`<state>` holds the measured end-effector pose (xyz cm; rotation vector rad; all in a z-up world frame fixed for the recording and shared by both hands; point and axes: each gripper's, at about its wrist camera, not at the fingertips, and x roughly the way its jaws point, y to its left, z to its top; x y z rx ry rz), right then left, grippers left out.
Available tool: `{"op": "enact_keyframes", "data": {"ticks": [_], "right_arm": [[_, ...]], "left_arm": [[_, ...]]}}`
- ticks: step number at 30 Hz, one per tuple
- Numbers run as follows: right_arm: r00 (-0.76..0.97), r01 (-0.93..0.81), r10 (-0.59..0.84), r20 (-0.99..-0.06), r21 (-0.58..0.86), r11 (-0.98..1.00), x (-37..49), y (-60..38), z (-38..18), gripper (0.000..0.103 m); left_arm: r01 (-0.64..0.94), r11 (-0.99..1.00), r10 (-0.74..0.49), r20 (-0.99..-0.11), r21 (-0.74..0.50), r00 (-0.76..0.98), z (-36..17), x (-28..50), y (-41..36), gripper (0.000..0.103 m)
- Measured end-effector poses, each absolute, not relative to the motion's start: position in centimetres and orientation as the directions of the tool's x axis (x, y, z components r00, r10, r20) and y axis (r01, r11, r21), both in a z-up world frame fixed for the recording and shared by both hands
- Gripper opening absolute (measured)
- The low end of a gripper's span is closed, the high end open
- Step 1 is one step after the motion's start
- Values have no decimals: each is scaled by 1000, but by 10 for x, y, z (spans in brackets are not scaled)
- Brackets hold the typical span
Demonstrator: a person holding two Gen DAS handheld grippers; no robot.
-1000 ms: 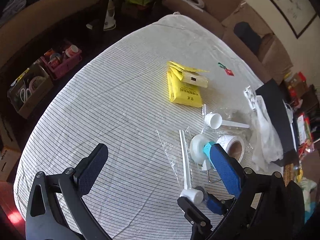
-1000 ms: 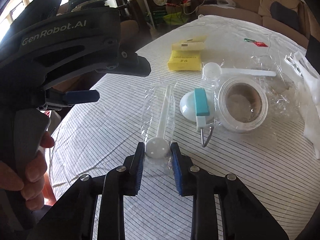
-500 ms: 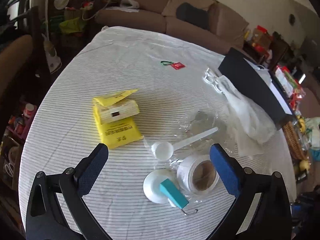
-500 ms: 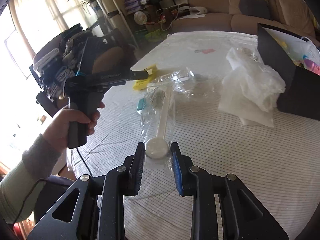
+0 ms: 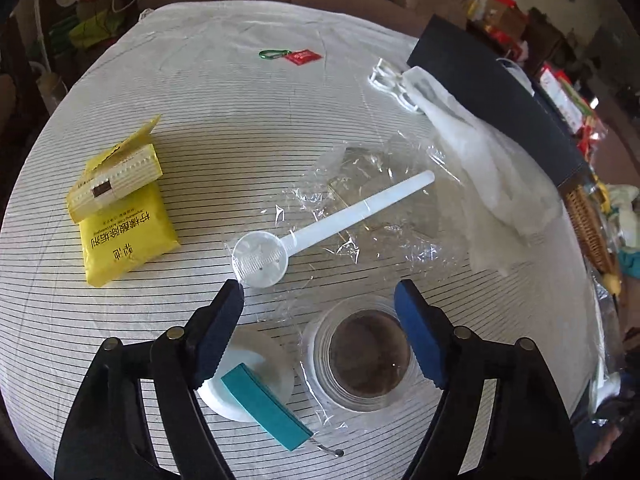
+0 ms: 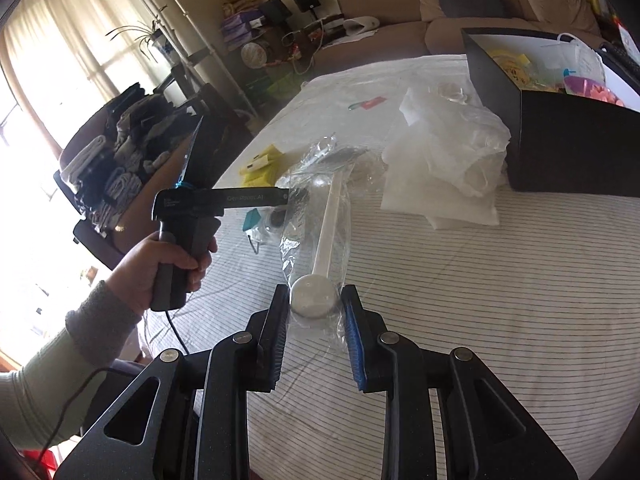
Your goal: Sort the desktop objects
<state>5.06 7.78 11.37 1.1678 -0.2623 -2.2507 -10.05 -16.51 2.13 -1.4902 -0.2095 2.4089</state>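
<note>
— What do we hold? Our right gripper point(image 6: 314, 312) clamps a bagged white scoop point(image 6: 316, 298) above the table point(image 6: 500, 300), presumably bound for the black box point(image 6: 560, 148).

— And our left gripper point(image 5: 320, 320)? Wide open, empty, poised over the tape roll point(image 5: 370, 354), likely next.

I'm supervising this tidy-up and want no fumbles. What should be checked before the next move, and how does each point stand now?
1. Right tongs shut on the wrapped scoop: ok.
2. Scoop's wrapper clear of the table: cannot tell.
3. Black box open on top: ok.
4. Left tongs open: ok.
5. Left tongs low enough around the tape roll: cannot tell.
</note>
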Motion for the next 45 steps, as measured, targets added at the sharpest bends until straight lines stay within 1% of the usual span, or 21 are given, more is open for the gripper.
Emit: {"op": "enact_keyframes", "data": {"ticks": [4,8,10,11,12,13,15,16,18,20,24,26,30,36,41,45], "right_arm": [[-443,414,-585,-680,424,-806,55,76,114,26],[-445,401,-588,-676,437,-806,58,80,111,27],[-447,390,-586,-676,443,-808,59,83,110,27],[-448,386,-584,-677,443,-809,59,85,110,27],[-450,383,-582,-677,442,-811,60,86,110,27],[-453,381,-579,-677,441,-813,60,87,110,27],[-462,374,-576,-674,441,-816,61,91,112,27],[-467,370,-576,-671,443,-816,61,94,113,27],[-476,363,-576,-665,448,-817,59,100,116,27],[-484,360,-579,-656,453,-815,58,104,118,27],[-499,358,-591,-634,471,-807,54,115,126,27],[-509,360,-596,-622,475,-803,53,121,131,27],[-524,363,-598,-606,476,-801,51,134,140,27],[-540,356,-598,-593,483,-800,55,157,146,27],[-568,338,-572,-592,466,-818,47,187,162,27],[-618,317,-527,-583,429,-846,21,217,185,27]], "left_arm": [[-162,-974,219,-842,-158,-493,34,-101,-164,76],[-223,-973,75,-828,61,-555,38,-100,-142,76],[-273,-954,53,-829,122,-557,31,-101,-128,76],[-293,-948,61,-833,125,-551,28,-102,-123,76],[-307,-945,78,-836,112,-543,26,-103,-120,75],[-314,-945,97,-838,93,-537,25,-105,-118,72],[-307,-951,140,-843,30,-519,26,-110,-120,40],[-290,-957,171,-844,-20,-508,28,-113,-124,18],[-243,-960,247,-832,-140,-497,35,-116,-137,17],[-212,-947,318,-805,-243,-501,43,-115,-149,11],[-183,-902,425,-740,-390,-521,63,-106,-166,11],[-191,-880,464,-700,-435,-543,77,-96,-169,11],[-205,-886,453,-681,-417,-575,95,-81,-160,11],[-210,-860,495,-659,-466,-567,106,-68,-149,11],[-313,-853,522,-686,-418,-506,134,-58,-94,11],[-388,-811,581,-682,-438,-444,170,-78,-41,11]]}}
